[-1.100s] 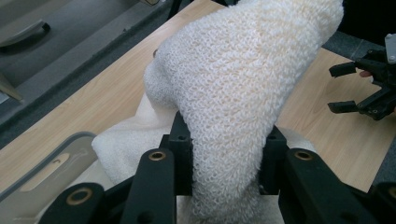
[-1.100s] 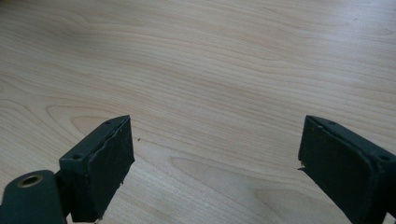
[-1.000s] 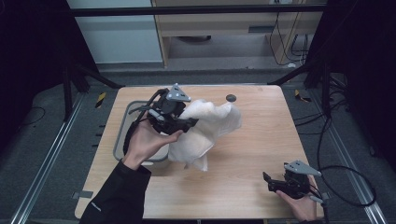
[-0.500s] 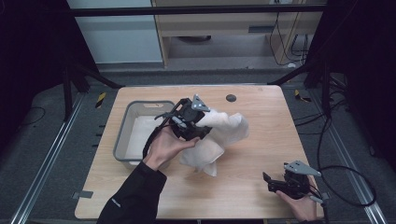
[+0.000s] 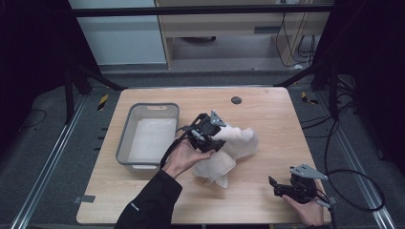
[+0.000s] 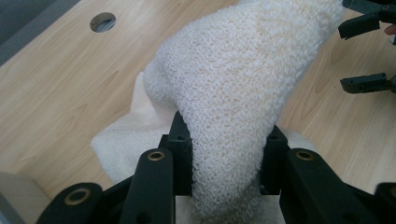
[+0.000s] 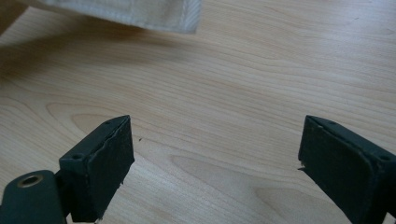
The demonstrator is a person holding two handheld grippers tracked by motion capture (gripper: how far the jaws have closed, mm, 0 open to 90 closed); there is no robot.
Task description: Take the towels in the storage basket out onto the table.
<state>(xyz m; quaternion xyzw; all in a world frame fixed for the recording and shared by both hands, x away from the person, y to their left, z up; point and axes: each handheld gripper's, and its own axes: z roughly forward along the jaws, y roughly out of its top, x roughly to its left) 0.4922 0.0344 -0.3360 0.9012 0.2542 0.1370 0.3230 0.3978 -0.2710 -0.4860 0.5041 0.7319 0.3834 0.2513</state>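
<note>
My left gripper (image 5: pixel 216 138) has carried the towel (image 5: pixel 236 143) from above the bin (image 5: pixel 125 138) down to frame centre, its jaws pinching a thick fold. It's soft, light and floppy; I'd grab a hemmed edge. My right gripper (image 5: pixel 279 187), lower right, stays spread.

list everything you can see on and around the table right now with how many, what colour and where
towel: one, cream white, middle of the table, bunched, one fold pinched in the left tool
bin: one, grey, left part of the table, a pale cloth lying inside
table: one, light wood, with a dark round hole near its far edge
left tool: one, black, shut on the towel, held at mid table
right tool: one, black, jaws open above bare wood at the near right corner
hands: two, one on each tool
</note>
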